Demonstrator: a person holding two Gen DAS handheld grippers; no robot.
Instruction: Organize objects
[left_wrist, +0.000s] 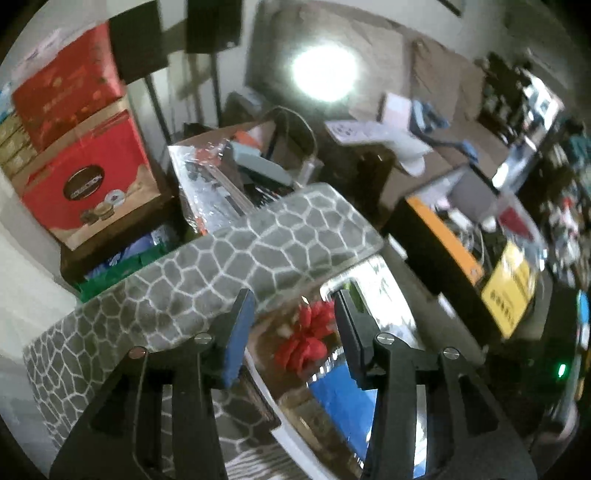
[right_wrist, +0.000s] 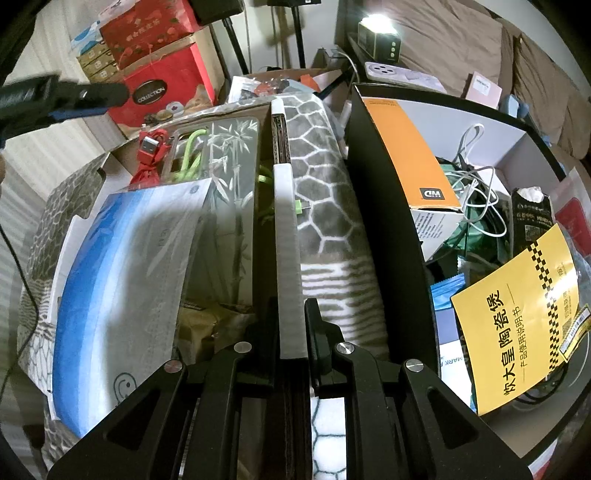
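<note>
Grey-and-white material: a cardboard box with a pebble-patterned cover (right_wrist: 321, 206) stood open, its flaps spread, in a cluttered room.
Room: 2 red gift cartons (right_wrist: 162, 70) were stacked at the back left; a lit lamp (right_wrist: 376, 26) glowed beside a brown sofa (right_wrist: 480, 48).
Neighbouring bin: 1 black open box (right_wrist: 388, 229) sat just right of the patterned one, holding an orange-and-white carton (right_wrist: 410, 155), tangled white cables (right_wrist: 476, 184) and 1 yellow leaflet (right_wrist: 517, 314).
Contents: 1 blue-and-white packet (right_wrist: 122, 288) lay over 1 clear sheet printed with bamboo (right_wrist: 232, 155); 1 red cable (right_wrist: 151, 155) and 1 green cable (right_wrist: 192, 158) were bundled at the far end.
Right gripper (right_wrist: 291, 325): pitched steeply down, jaws nearly together, clamped on the upright white-edged wall of the patterned box.
Left gripper (left_wrist: 295, 321): angled down above the red cable (left_wrist: 306, 336), jaws part open, nothing pressed between them; the view was blurred.
Count of grippers: 2, the left one also visible at the upper left of the right wrist view.
</note>
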